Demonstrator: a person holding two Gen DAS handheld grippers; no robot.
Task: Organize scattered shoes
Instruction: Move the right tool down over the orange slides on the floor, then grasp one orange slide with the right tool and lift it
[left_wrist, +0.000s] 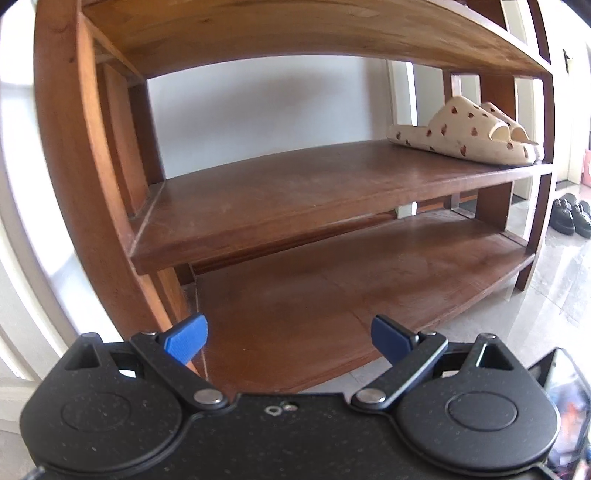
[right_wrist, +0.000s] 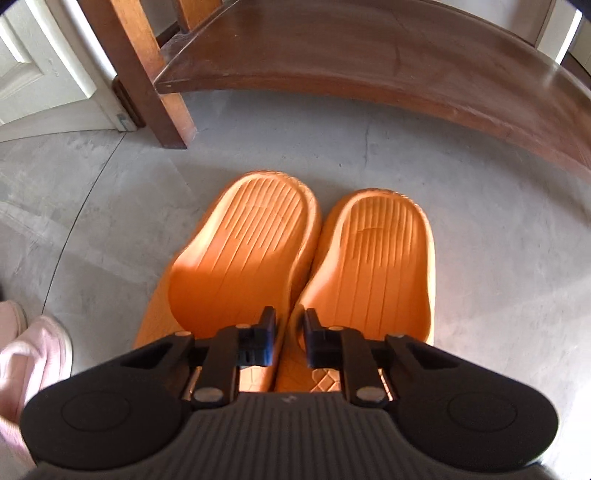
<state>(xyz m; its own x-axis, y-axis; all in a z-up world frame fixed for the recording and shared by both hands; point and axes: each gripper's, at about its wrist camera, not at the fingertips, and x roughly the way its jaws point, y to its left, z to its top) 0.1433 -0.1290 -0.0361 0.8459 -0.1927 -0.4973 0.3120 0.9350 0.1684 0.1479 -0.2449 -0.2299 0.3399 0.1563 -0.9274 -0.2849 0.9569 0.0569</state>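
Two orange slippers (right_wrist: 299, 266) sit side by side on the grey floor (right_wrist: 498, 229), heels toward the rack (right_wrist: 369, 59) and nearly touching along their inner edges. The right gripper (right_wrist: 290, 332) is over their near ends with its fingers drawn narrow, one finger inside each slipper and the two adjoining inner walls between them; it looks pinched on both walls at once, though whether the pads truly bite is hard to tell from this angle. The left gripper (left_wrist: 290, 338) hangs with its fingers wide and nothing between them, facing the rack's bottom shelf (left_wrist: 369, 288). On the middle shelf (left_wrist: 295, 195), at the far right, a cream spotted pair (left_wrist: 465, 133) is already placed, and a black pair (left_wrist: 570, 216) waits on the floor beyond the rack's right leg. The step in hand seems to be carrying the orange pair to a shelf. To do it well, the squeeze should be firm and low on both walls before any lift, since soft foam can slip out unevenly and one slipper may drop. Lifting straight up, keeping the soles level, then sliding them in clear of the shelf's front edge should land them neatly on bare shelf.
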